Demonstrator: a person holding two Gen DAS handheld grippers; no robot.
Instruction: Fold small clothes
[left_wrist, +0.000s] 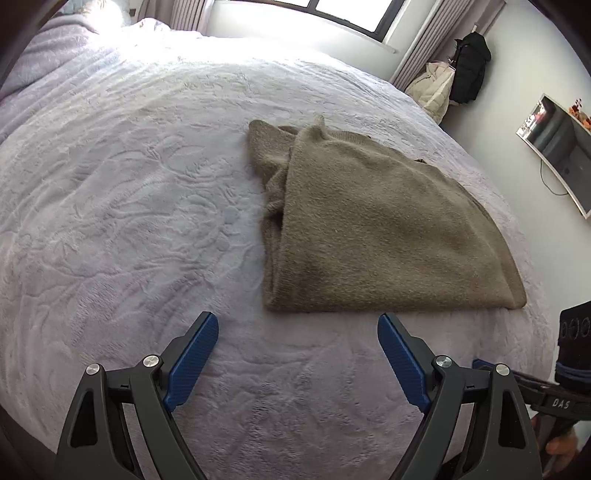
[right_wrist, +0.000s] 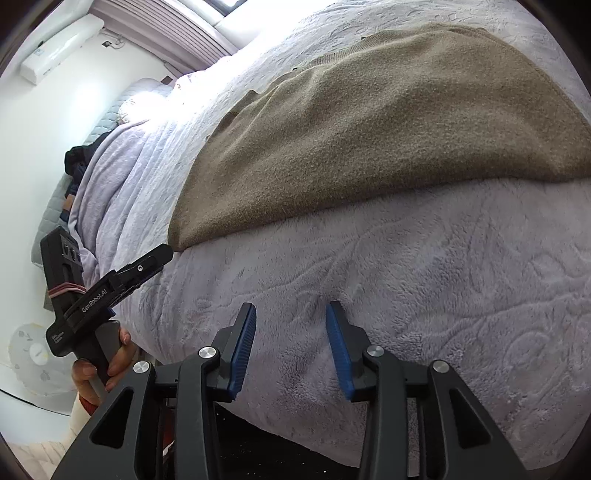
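On the bed (left_wrist: 129, 206), through my left wrist camera, I see a brown knitted sweater (left_wrist: 369, 236) lying folded on the pale lilac embossed bedspread, right of centre. Its near edge is a straight fold running across just beyond my left tool (left_wrist: 297, 325), and bunched layers show along its left side. My left tool has its blue pads (left_wrist: 192, 358) spread wide with nothing between them but bedspread; they hang just short of the sweater's near left corner, not touching it. At the far right edge I catch part of my right tool (left_wrist: 561, 391), dark and cut off by the frame. Beyond the bed there is a window (left_wrist: 332, 14) with curtains, a black jacket (left_wrist: 471, 66) and a cream one (left_wrist: 434, 88) hanging by the wall, and a television (left_wrist: 557, 151) on the right wall.

Over on the right wrist camera, the sweater (right_wrist: 369, 136) fills the upper middle, flat on the bed (right_wrist: 443, 277), its folded edge crossing the picture above my right tool (right_wrist: 291, 314). That tool's pads (right_wrist: 245, 347) stand partly apart, gripping nothing, over bare bedspread near the bed's edge and clear of the sweater. At left a hand (right_wrist: 110, 365) holds my left tool (right_wrist: 147, 264), whose tip sits just beside the sweater's corner. An air conditioner (right_wrist: 61, 46) is mounted on the wall at upper left.
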